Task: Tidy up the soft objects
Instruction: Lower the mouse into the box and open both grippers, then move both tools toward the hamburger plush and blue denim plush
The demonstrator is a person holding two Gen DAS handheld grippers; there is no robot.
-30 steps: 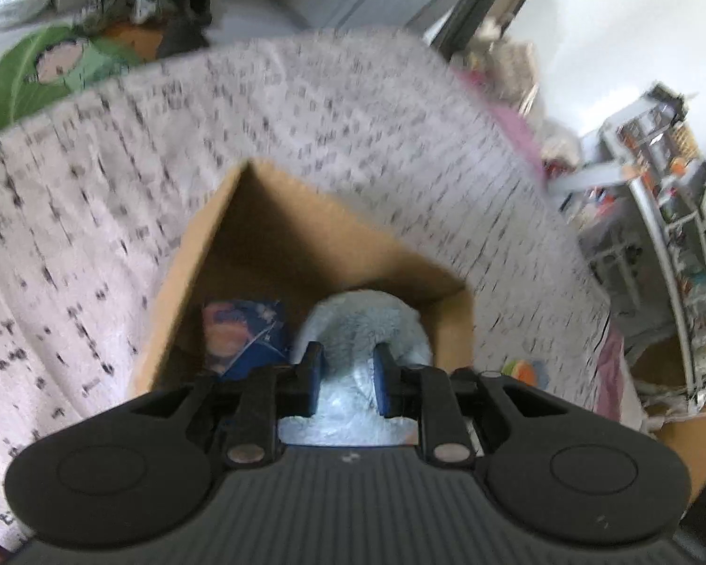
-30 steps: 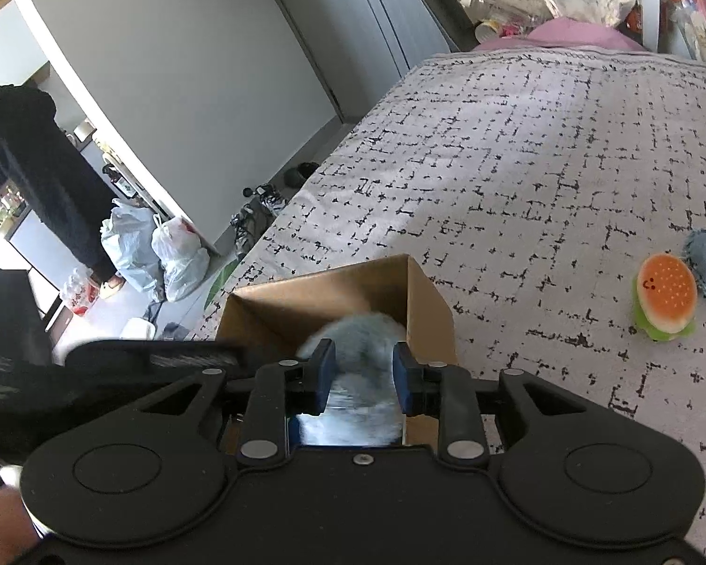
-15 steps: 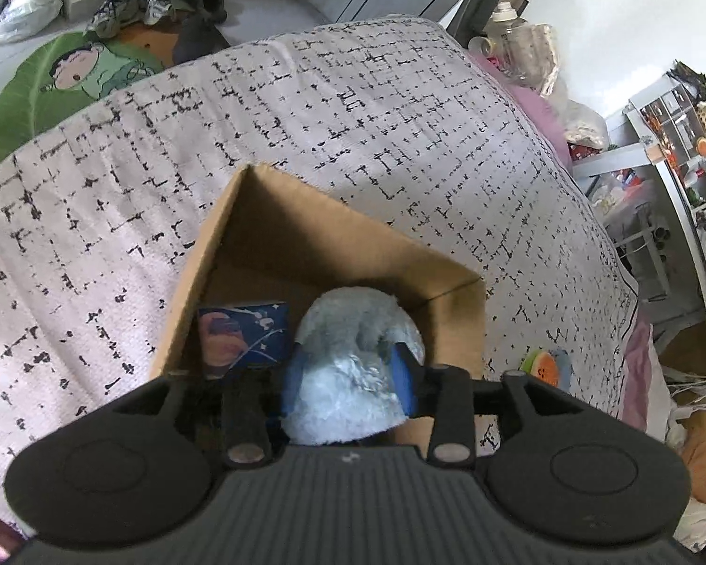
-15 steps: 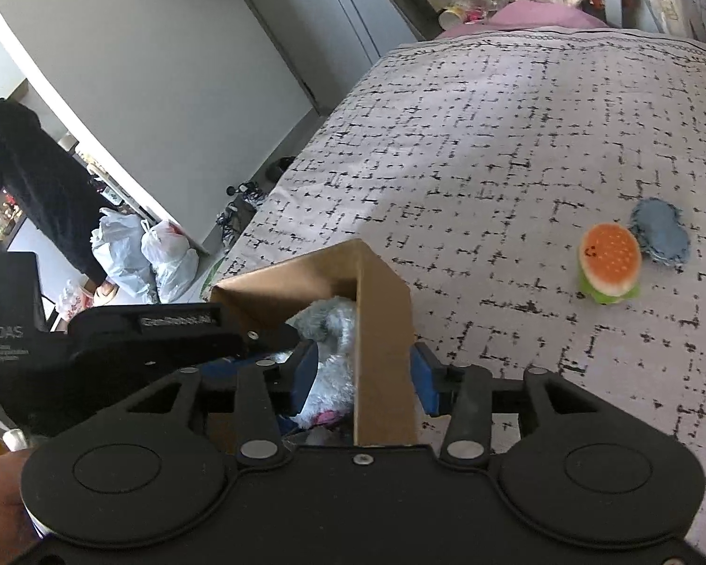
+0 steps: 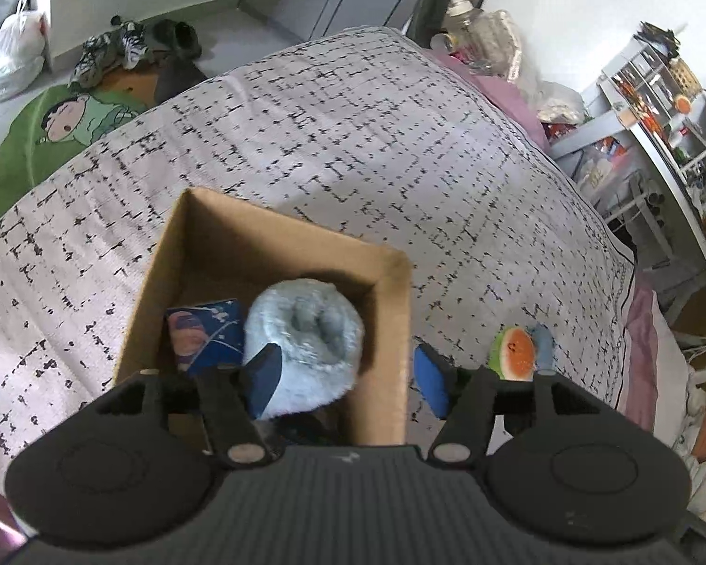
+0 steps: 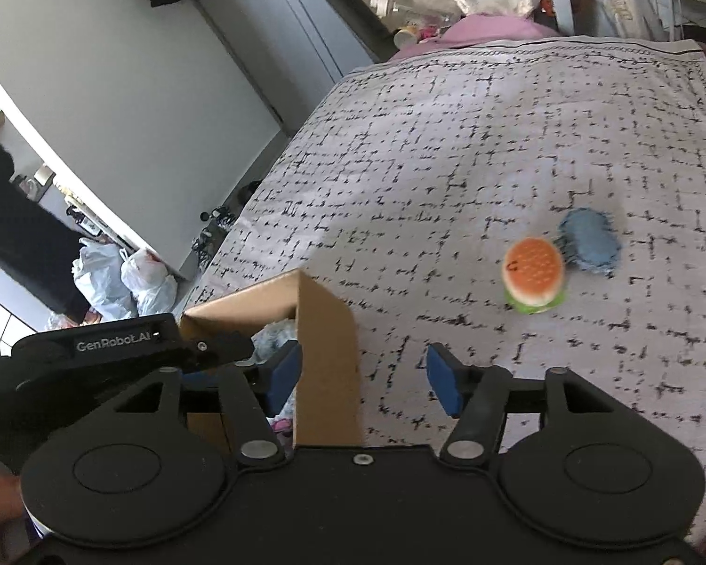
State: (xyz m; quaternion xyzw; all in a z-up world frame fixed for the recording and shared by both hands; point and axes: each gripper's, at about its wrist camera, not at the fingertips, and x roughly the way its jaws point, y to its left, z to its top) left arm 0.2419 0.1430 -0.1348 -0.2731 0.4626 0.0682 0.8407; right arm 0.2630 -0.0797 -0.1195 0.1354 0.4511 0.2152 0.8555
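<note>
Both sets of fingers stand wide, holding nothing. The left gripper [image 5: 348, 379] straddles the right wall of the cardboard box [image 5: 390, 282]; the fluffy blue toy [image 5: 306, 329] lies inside the box, beside a blue pouch [image 5: 204, 334]. The right gripper [image 6: 362, 383] straddles that wall too. Beyond the box to the right, on the bed [image 6: 447, 141], sit the burger toy [image 6: 534, 275] and a blue pad [image 6: 590, 247], nearer the right gripper.

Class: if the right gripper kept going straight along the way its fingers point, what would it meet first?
Probably the cardboard box: its near corner wall already stands between the open fingers of the right gripper. Depth is unclear; past it lies only the bedspread.
</note>
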